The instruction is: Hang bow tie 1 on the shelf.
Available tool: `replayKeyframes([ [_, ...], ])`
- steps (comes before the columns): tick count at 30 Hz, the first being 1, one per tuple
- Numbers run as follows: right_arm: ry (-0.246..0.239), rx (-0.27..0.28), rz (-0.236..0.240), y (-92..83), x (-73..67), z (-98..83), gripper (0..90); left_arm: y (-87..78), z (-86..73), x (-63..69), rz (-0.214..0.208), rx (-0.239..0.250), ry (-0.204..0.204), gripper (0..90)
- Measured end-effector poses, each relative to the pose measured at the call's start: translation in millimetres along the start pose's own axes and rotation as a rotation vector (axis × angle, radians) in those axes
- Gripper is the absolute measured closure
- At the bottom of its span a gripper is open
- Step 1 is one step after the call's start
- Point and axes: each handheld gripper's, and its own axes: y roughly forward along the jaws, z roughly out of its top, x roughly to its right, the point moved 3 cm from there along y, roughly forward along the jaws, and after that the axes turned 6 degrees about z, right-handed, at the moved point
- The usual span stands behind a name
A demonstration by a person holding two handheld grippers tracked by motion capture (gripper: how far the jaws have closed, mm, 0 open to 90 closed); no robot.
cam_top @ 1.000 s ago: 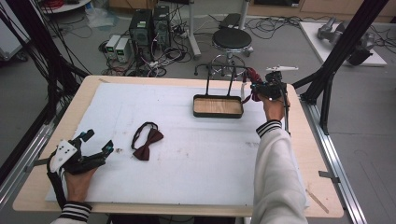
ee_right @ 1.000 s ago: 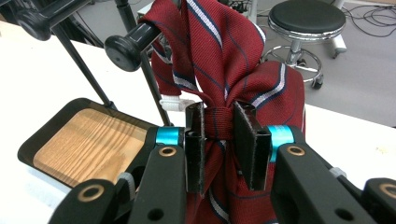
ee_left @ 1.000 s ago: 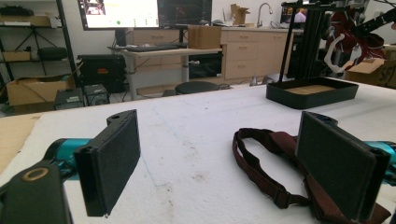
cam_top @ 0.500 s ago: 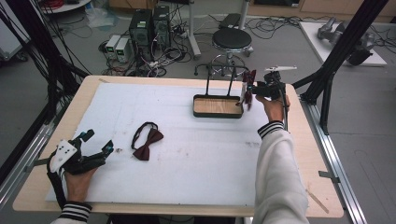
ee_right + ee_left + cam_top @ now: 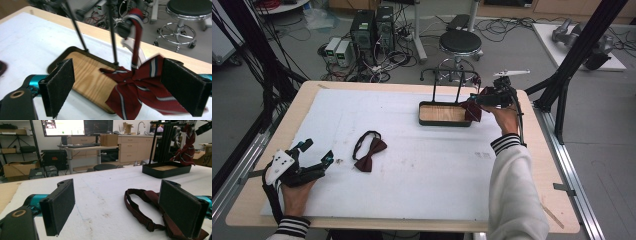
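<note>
Hanging from the black stand's [image 5: 455, 82] top bar in the high view, the striped red bow tie [image 5: 473, 108] droops over the right end of the wood-floored tray [image 5: 445, 114], far-right on the white surface [image 5: 422, 165]. R gripper [image 5: 482, 100] sits right beside it. L gripper [image 5: 314, 159] rests near-left, fingers spread; dark maroon bow tie [image 5: 368, 151] lies flat just to its right, w/ strap looped.

Left gripper view: L fingers [image 5: 60, 205] wide apart, nothing btwn; maroon tie [image 5: 150, 207] on surface ahead, partly behind the right-hand pad. Tray & stand far off.

Right gripper view: R fingers [image 5: 183, 86] wide, have just been opening; striped tie [image 5: 140, 85] hangs btwn them, strap [image 5: 136, 37] up over the bar, pads not pressing it. Tie's lower edge over tray rim [image 5: 57, 63].
</note>
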Motion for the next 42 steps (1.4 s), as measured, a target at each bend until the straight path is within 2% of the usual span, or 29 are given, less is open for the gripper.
replayKeyframes([
  [4,-0.03,0.018,0.016,-14.7,-14.8,5.6,11.4,-0.1,0.0,0.1,-0.001,0.002,0.0,14.4],
  [5,-0.037,0.03,0.021,-19.1,-18.6,7.0,11.5,-0.1,0.1,0.1,-0.001,0.002,0.001,14.4],
  [7,-0.067,0.098,0.021,-28.5,-25.7,5.9,11.5,-0.3,0.0,0.0,-0.002,0.002,0.002,14.4],
  [8,-0.067,0.12,0.011,-32.8,-28.2,4.0,11.5,-0.3,0.0,0.0,-0.003,0.001,0.003,14.3],
  [9,-0.061,0.106,0.008,-36.0,-28.4,2.4,11.5,-0.4,0.0,0.0,-0.003,0.002,0.004,14.4],
  [16,-0.058,0.17,0.005,-60.5,-38.7,-17.5,11.5,-0.4,0.0,-0.2,-0.004,0.004,0.0,14.4],
  [23,-0.072,0.262,0.019,-80.4,-61.4,-48.8,11.5,-0.1,0.0,-0.4,0.002,0.006,-0.006,14.4],
  [31,-0.063,0.37,0.051,-88.7,-79.2,-82.8,11.5,0.4,0.0,-0.9,0.005,0.0,-0.008,14.3],
  [36,-0.079,0.39,0.036,-85.6,-84.0,-98.4,11.5,0.7,0.0,-0.7,0.007,-0.001,-0.008,14.4],
  [42,-0.062,0.409,0.022,-83.2,-86.8,-116.8,11.5,0.7,0.0,-0.4,0.005,-0.003,-0.009,14.4],
])
